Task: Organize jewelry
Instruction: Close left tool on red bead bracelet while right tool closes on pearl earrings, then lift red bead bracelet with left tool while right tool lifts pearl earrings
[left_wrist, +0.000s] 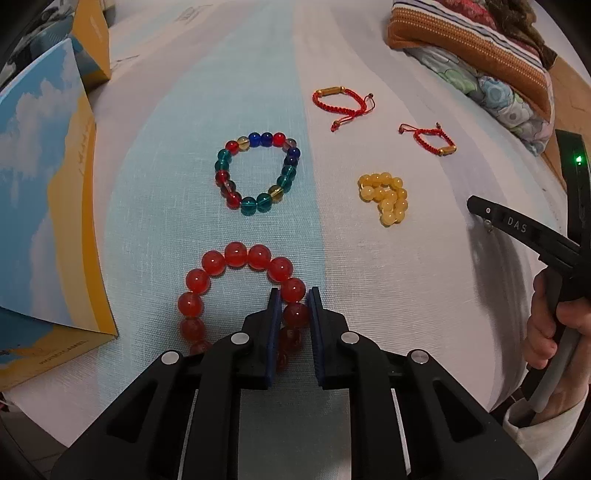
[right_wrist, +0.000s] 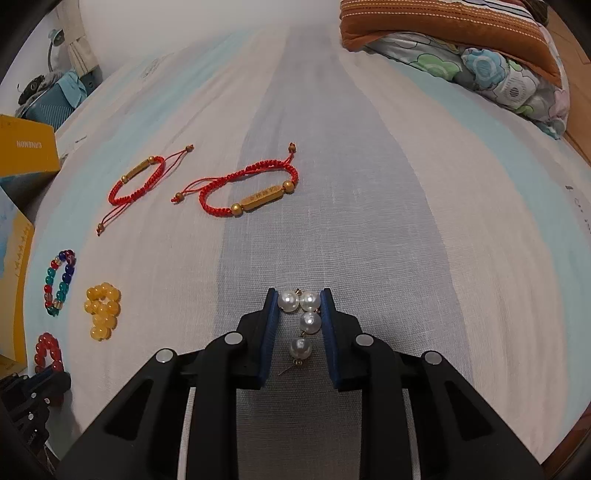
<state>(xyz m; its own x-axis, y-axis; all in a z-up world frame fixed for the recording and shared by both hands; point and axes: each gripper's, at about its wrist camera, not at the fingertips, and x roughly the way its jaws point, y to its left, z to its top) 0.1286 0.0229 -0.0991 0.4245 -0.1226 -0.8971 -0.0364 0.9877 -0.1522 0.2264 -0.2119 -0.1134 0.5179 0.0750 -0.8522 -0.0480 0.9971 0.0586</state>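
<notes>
Two grippers, each closed around beads on a striped bedspread (left_wrist: 388, 295).

The left gripper (left_wrist: 294, 295) has its narrow jaws pressed on one side of a red bead bracelet (left_wrist: 236, 266), big glossy round beads lying in a ring just before it. The right gripper (right_wrist: 298, 297) pinches a pearl earring (right_wrist: 304, 321), four white pearls hung on a thin gold wire, the top two squeezed between its pads. Only the right view shows the pearls; the left view alone shows the hand (left_wrist: 550, 325) on the other tool. Farther out lie a multicoloured bead bracelet (left_wrist: 256, 173), a bunched yellow bead bracelet (left_wrist: 386, 197) and two red cord bracelets (right_wrist: 247, 194) with gold tubes. A yellow and blue box (left_wrist: 48, 206) stands closed at left; contents unseen.
</notes>
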